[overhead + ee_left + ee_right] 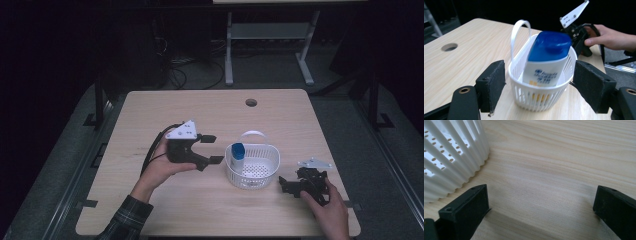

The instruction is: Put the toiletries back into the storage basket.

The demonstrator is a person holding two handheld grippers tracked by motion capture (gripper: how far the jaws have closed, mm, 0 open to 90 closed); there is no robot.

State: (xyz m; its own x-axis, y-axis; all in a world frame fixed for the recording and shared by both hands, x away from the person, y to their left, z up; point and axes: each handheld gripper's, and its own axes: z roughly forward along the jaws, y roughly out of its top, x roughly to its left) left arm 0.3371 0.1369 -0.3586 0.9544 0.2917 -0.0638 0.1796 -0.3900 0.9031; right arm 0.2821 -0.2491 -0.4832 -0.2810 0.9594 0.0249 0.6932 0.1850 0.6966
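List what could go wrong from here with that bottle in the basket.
1. The bottle stands tilted against one side of the light white basket, well above its rim; a nudge could likely tip both over.
2. The left gripper is open right beside the basket; moving in, a jaw may catch the slatted wall or the handle rather than the bottle.
3. The right gripper rests low on the table near the basket, open, and could shove it sideways.
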